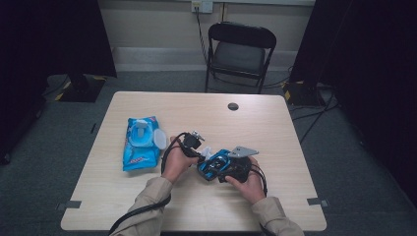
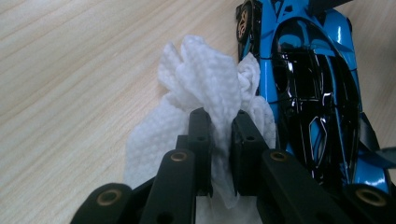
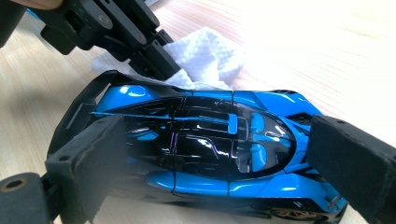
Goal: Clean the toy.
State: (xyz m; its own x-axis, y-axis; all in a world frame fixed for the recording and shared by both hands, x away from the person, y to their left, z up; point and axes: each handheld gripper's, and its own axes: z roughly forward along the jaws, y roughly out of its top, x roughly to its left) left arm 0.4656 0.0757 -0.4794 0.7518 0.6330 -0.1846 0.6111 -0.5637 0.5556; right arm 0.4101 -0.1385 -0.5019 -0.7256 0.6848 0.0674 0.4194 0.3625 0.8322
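At a pale wood-grain table (image 1: 275, 137) seen from above, a person in tan sleeves works two handheld grippers near the front edge, with a black folding chair (image 1: 239, 54) standing on the grey carpet beyond the far side. On the tabletop to the person's left lies a blue pack of wet wipes (image 1: 141, 143), its round lid flipped open, well apart from the hands.

Between the hands sits a glossy blue-and-black toy sports car (image 3: 201, 144). The right gripper (image 3: 210, 172) straddles it lengthwise: in the right gripper view one padded jaw stands against the tail and the other against the nose, the jaws set wide and closed on the car end to end. In the high view the same car (image 1: 212, 165) shows just in front of the right hand (image 1: 251, 184), which carries a gripper with a grey three-cornered plate on top.

The left gripper (image 2: 219, 135) has its jaws drawn nearly together, pinching a crumpled white wet wipe (image 2: 205, 79). In the left gripper view the bunched cloth bulges out past the jaw tips and rests on the table, its edge touching the car's side beside a gold-rimmed wheel (image 2: 243, 21). The left hand (image 1: 176, 160) sits just beside the car in the high view.
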